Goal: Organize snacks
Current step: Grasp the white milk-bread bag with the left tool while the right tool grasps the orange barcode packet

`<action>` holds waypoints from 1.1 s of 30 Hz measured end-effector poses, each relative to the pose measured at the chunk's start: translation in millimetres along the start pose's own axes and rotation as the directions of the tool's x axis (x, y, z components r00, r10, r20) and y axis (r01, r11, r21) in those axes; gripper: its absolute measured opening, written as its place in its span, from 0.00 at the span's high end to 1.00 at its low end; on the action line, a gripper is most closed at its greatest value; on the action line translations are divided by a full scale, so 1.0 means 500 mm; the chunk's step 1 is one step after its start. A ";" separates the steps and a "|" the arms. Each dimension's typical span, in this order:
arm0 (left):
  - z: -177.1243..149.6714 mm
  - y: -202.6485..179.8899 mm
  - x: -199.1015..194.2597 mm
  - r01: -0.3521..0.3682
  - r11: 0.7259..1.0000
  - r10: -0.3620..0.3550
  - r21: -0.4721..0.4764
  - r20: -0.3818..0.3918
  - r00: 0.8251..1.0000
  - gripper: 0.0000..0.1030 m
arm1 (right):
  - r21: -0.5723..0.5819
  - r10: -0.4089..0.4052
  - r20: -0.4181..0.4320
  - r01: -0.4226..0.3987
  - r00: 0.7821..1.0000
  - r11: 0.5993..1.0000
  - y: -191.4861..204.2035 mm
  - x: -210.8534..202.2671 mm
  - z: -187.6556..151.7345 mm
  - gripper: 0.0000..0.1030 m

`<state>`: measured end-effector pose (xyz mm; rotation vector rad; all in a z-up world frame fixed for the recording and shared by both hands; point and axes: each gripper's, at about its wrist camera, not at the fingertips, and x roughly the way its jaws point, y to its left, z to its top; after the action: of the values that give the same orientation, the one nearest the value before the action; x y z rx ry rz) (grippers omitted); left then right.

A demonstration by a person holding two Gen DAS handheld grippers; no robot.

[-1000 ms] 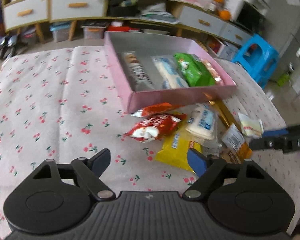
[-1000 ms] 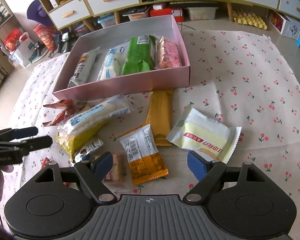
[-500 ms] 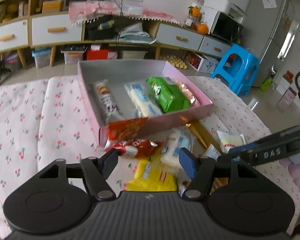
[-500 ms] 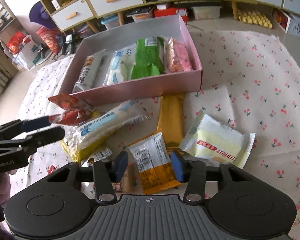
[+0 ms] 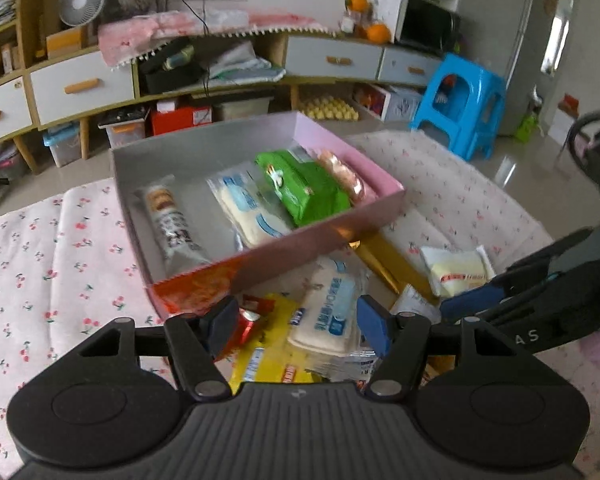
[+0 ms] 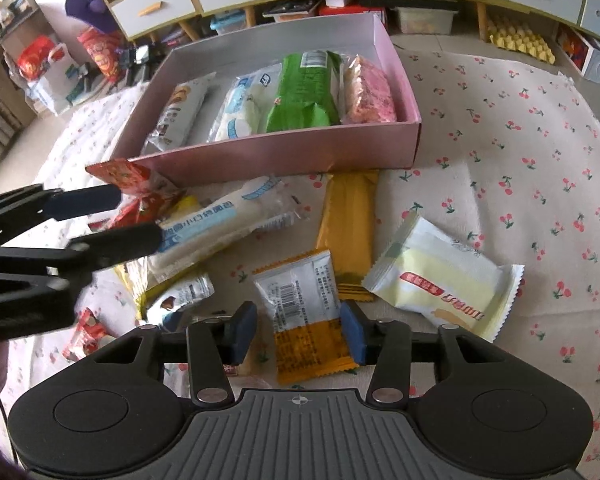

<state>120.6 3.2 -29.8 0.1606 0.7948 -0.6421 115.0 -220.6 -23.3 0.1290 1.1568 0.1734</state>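
A pink box [image 6: 280, 152] on the cherry-print cloth holds several packets, a green one [image 6: 304, 92] among them. Loose snacks lie in front of it. My left gripper [image 6: 140, 214] is shut on a red snack packet [image 6: 130, 174] and holds it raised by the box's near left corner; in the left wrist view that red snack packet [image 5: 200, 292] stands blurred against the pink box [image 5: 320, 236]. My right gripper [image 6: 298, 334] points down over an orange and white packet [image 6: 304, 312]. Its jaws are closing around it, with a thin gap left at the left pad.
A pale yellow packet [image 6: 444, 280], a gold bar [image 6: 348, 224] and a long white and blue packet [image 6: 228, 220] lie near the right gripper. Bare cloth [image 6: 520, 140] stretches to the right. Cabinets and a blue stool [image 5: 460, 108] stand beyond the cloth.
The right jaws have narrowed from wide to close around the orange and white packet. The left jaws narrowed, and the left gripper lifted the red packet toward the box.
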 end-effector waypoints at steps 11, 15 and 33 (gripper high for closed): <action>0.012 -0.045 0.054 -0.054 0.997 0.056 0.048 -0.046 0.997 0.40 | 0.055 -0.008 -0.026 0.009 1.000 0.998 -0.070 -0.019 -0.013 0.63; 0.010 -0.055 0.067 -0.092 0.993 0.096 0.072 -0.059 0.994 0.41 | 0.060 0.027 -0.020 -0.025 0.999 0.998 -0.082 -0.023 -0.016 0.59; 0.015 -0.066 0.050 -0.072 0.997 0.072 0.008 -0.071 0.995 0.67 | -0.180 -0.077 0.011 0.078 0.997 0.981 -0.026 0.007 -0.040 0.52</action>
<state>119.1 -37.8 -39.0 0.2169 0.8521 -0.5731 99.0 -232.6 -36.9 -0.0759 1.1347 0.2083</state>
